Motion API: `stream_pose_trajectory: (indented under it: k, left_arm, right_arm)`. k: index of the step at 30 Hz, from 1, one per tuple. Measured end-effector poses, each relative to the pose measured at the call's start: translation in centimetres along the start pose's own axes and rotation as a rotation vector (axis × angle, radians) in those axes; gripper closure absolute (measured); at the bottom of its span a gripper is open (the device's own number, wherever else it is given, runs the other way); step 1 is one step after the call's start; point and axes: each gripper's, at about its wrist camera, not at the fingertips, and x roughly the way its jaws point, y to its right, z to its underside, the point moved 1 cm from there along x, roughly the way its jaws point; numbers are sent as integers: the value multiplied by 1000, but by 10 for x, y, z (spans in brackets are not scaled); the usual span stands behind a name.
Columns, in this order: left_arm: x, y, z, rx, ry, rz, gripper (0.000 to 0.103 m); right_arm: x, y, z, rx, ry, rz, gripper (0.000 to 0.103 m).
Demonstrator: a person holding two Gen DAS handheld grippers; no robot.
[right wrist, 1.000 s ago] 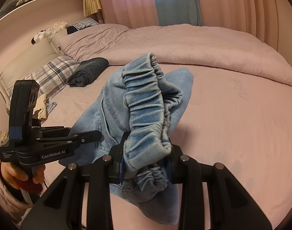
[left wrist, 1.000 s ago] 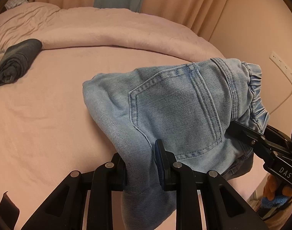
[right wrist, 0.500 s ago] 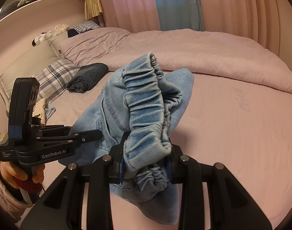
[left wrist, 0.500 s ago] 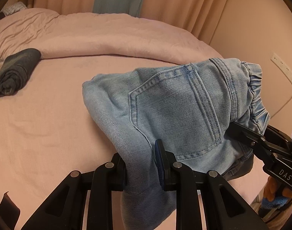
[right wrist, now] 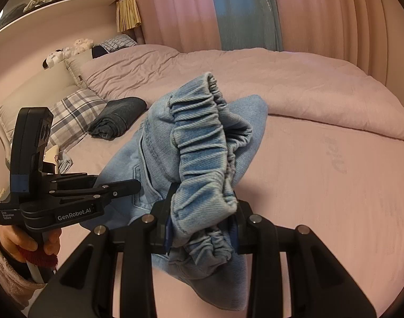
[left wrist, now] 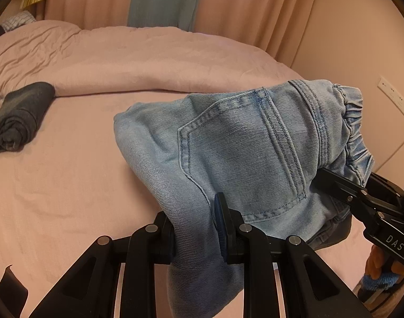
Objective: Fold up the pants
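Note:
Light blue denim pants (left wrist: 244, 143) with a back pocket and an elastic waistband (right wrist: 202, 148) hang folded between my two grippers above the pink bed (left wrist: 69, 185). My left gripper (left wrist: 194, 228) is shut on the folded leg side of the pants. My right gripper (right wrist: 202, 228) is shut on the bunched elastic waistband. The right gripper also shows at the right edge of the left wrist view (left wrist: 360, 198), and the left gripper shows at the left of the right wrist view (right wrist: 69, 193). The pants' lower fold hangs below both grippers.
A folded dark garment (left wrist: 19, 116) lies on the bed at the left, near a plaid pillow (right wrist: 69, 116). A bunched pink duvet (left wrist: 149, 61) runs along the back. Curtains (right wrist: 228, 10) hang behind, with a wall socket (left wrist: 395, 100) at the right.
Both grippers keep their hold on the pants. The view has shifted slightly, so the bed and dark garment sit lower in frame. The pants keep the same shape.

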Motion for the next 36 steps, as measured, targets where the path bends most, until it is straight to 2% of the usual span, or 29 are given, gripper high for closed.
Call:
stream_pose_trajectory:
  k: [22,36]
  left_arm:
    - [0,8,-4,29,11,-20,81]
    - [16,17,-8,21,-25,-20,81]
  right_arm:
    - [30,11,-27,-3,16,11,70]
    - [59,17,-36,5,-10,24,70]
